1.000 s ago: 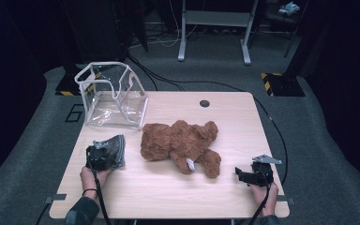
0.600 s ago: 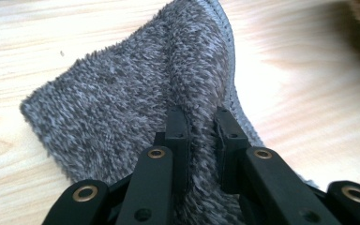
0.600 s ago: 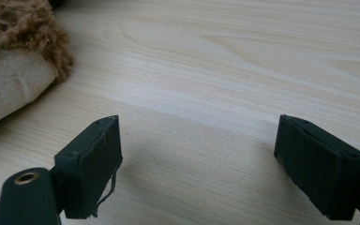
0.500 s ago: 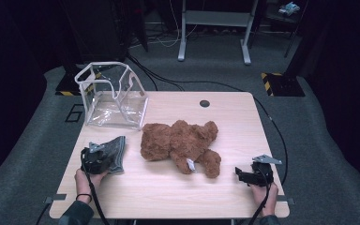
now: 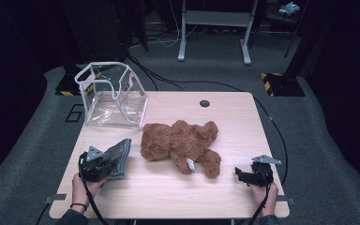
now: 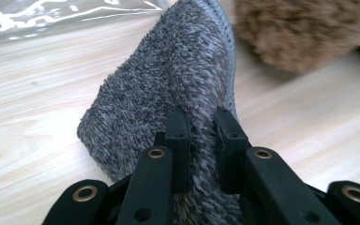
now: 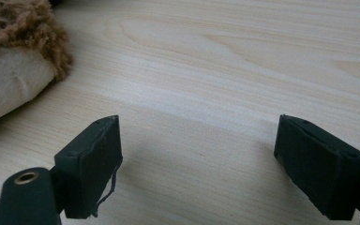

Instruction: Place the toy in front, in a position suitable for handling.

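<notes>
Left claw (image 6: 200, 129) clamped on fuzzy grey fabric slipper (image 6: 168, 89), near left of pale wooden bench (image 5: 225, 197); right claw (image 7: 199, 161) wide, empty, near right beside brown plush teddy bear (image 5: 180, 143).

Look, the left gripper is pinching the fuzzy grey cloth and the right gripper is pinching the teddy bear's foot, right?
Not quite. The left gripper does pinch the fuzzy grey cloth, but the right gripper pinches nothing. The right gripper view shows its jaws wide apart over bare table, with the teddy bear's foot off to the side, untouched.
</notes>
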Motion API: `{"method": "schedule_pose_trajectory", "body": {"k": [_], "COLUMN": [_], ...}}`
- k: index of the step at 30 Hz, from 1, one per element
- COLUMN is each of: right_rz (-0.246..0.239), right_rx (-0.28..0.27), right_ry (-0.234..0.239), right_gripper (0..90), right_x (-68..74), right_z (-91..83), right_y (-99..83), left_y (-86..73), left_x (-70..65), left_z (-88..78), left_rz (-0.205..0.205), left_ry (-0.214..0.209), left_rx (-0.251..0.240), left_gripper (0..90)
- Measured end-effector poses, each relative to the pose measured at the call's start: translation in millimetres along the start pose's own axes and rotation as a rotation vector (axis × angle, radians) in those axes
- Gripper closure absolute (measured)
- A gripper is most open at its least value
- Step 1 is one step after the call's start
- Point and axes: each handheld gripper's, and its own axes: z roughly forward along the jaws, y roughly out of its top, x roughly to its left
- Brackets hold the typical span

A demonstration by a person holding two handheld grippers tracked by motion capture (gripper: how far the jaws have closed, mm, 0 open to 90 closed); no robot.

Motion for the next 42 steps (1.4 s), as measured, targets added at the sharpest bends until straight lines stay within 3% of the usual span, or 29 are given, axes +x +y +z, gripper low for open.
{"method": "schedule_pose_trajectory", "body": {"k": [9,13,16,19,20,24,26,28,31,33,37,38,42], "right_rz": [-0.005,-0.006,-0.002,-0.002,-0.001,-0.004,-0.003,-0.008,-0.004,-0.005,0.0,0.0,-0.003], "right_rx": [0.0,0.003,0.006,0.007,0.006,0.004,0.004,0.006,0.004,0.005,0.007,0.007,0.003], "right_ry": [0.0,-0.006,-0.008,-0.009,-0.009,-0.01,-0.011,-0.009,-0.011,-0.011,-0.013,-0.013,-0.012], "right_gripper": [14.6,14.6,14.6,14.6,14.6,14.6,14.5,14.6,14.6,14.5,14.5,14.5,14.6], "right_x": [-0.3,0.9,1.5,1.5,1.5,1.0,1.1,0.8,1.2,1.2,1.8,1.7,1.1], "right_z": [0.3,0.6,0.6,0.5,0.5,0.6,0.4,0.2,0.5,0.6,0.5,0.5,0.6], "right_y": [0.2,0.3,0.4,0.5,0.5,0.4,0.3,0.0,0.3,0.3,0.4,0.4,0.3], "left_y": [-2.3,-4.9,-7.6,-9.3,-9.5,-13.8,-14.7,-15.0,-12.0,-8.4,-3.0,-3.3,-7.9], "left_x": [-34.3,-54.8,-73.8,-91.1,-96.5,-121.3,-126.7,-127.4,-124.1,-120.5,-116.2,-116.9,-122.6], "left_z": [-5.7,-4.8,2.8,16.0,20.7,39.1,43.7,44.5,38.0,32.6,30.0,32.8,46.6], "left_rz": [0.068,0.121,0.154,0.158,0.194,0.253,0.261,0.246,0.22,0.201,0.177,0.166,0.193], "left_ry": [-0.097,-0.152,-0.211,-0.27,-0.284,-0.319,-0.333,-0.336,-0.31,-0.285,-0.211,-0.209,-0.175], "left_rx": [0.002,0.01,0.017,0.028,0.05,0.091,0.11,0.116,0.108,0.097,0.102,0.101,0.138], "left_gripper": [78.6,78.6,78.5,78.4,78.3,77.4,73.8,64.1,46.0,38.5,32.2,31.4,32.7]}}
